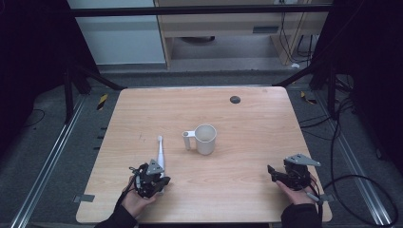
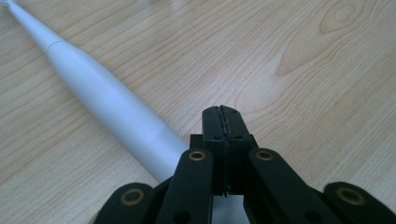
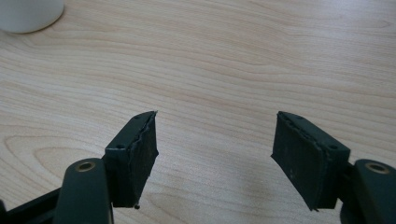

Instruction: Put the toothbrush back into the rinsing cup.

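Note:
A white electric toothbrush (image 1: pixel 160 153) lies on the wooden table (image 1: pixel 247 142), its thin head pointing away from me. In the left gripper view the toothbrush (image 2: pixel 107 102) runs past the left side of my left gripper (image 2: pixel 222 114), whose pads are pressed together with nothing between them. My left gripper (image 1: pixel 161 181) sits low at the handle's near end. A white mug (image 1: pixel 205 138) stands upright mid-table, handle to the left. My right gripper (image 1: pixel 273 173) rests near the front right edge. It is open and empty (image 3: pixel 215 154), and the mug's base (image 3: pixel 28 14) shows far off.
A small black round disc (image 1: pixel 235 99) sits in the tabletop near the far edge. Black frame bars and cables surround the table on the floor. A shelf unit stands behind the table.

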